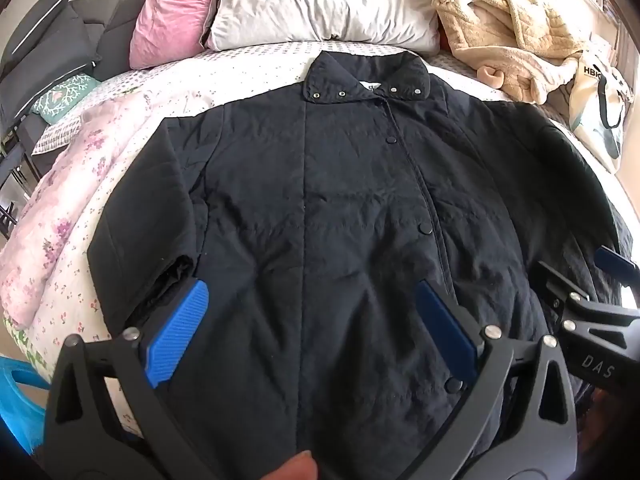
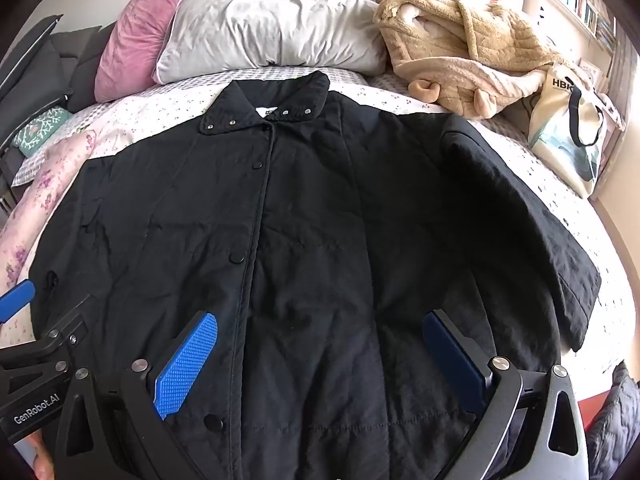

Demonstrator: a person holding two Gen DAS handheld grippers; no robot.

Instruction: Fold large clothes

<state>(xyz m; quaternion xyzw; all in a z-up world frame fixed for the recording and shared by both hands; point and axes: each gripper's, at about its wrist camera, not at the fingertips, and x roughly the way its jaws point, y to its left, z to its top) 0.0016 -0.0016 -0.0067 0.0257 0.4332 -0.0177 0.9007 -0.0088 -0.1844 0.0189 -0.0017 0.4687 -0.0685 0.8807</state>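
A black coat [image 1: 340, 208] lies flat and buttoned in the middle of the bed [image 1: 132, 92], collar toward the pillows [image 1: 320, 4] at the head edge, sleeves spread toward both side edges. The left gripper [image 1: 308, 332] and right gripper [image 2: 320, 364] hover above its lower half, fingers [image 1: 176, 332] spread wide, grasping nothing.

Jacket [image 1: 320, 208] on bed [image 1: 248, 68] (pillows [image 1: 320, 4] behind).
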